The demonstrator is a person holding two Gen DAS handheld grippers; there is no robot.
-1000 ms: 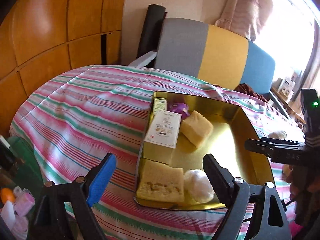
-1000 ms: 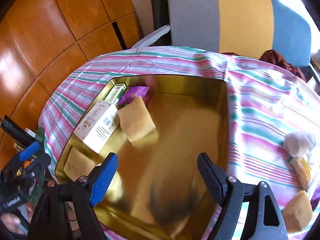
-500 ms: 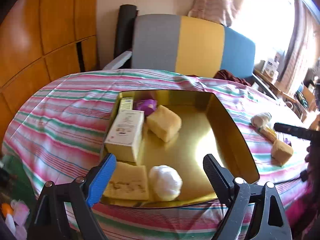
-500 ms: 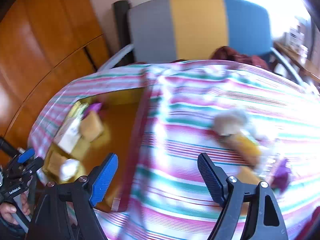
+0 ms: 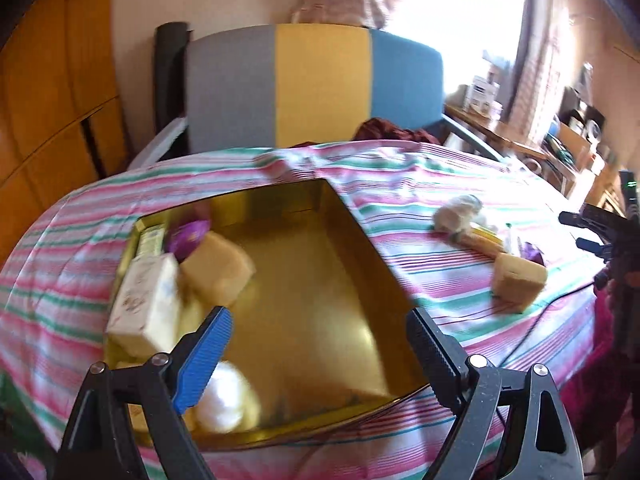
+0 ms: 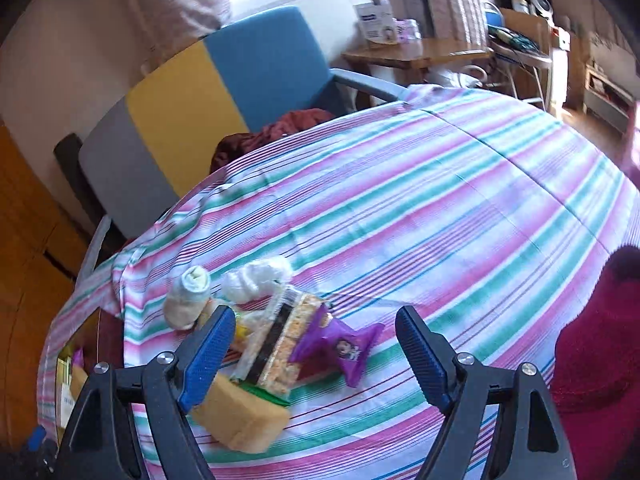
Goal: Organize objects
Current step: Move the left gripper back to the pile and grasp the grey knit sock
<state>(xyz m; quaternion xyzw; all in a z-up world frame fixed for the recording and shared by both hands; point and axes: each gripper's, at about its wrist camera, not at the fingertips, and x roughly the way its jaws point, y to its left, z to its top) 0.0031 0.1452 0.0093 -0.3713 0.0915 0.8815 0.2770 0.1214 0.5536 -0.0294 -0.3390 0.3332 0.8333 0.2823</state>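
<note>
A golden tray (image 5: pixel 320 280) lies on the striped tablecloth (image 6: pixel 440 208). It holds a white box (image 5: pixel 148 304), a yellow sponge (image 5: pixel 218 272), a purple packet (image 5: pixel 188 236) and a white ball (image 5: pixel 224 396). My left gripper (image 5: pixel 316 344) hangs open over the tray's near half, empty. To the right of the tray lies a loose pile: a rolled sock (image 6: pixel 188 296), a white wad (image 6: pixel 256 280), a cracker pack (image 6: pixel 280 344), a purple snack packet (image 6: pixel 336 348) and another sponge (image 6: pixel 240 420). My right gripper (image 6: pixel 312 344) stands open just above this pile, touching nothing.
A chair with a grey, yellow and blue back (image 5: pixel 316 88) stands behind the table, a dark red cloth (image 6: pixel 276 128) on its seat. A cluttered wooden side table (image 6: pixel 416 48) is at the far right. A red garment (image 6: pixel 592 352) hangs by the table's right edge.
The right gripper has swung right, from over the tray to over the loose pile, rolling as it went. The left gripper has slid right along the tray. Both stayed open.
</note>
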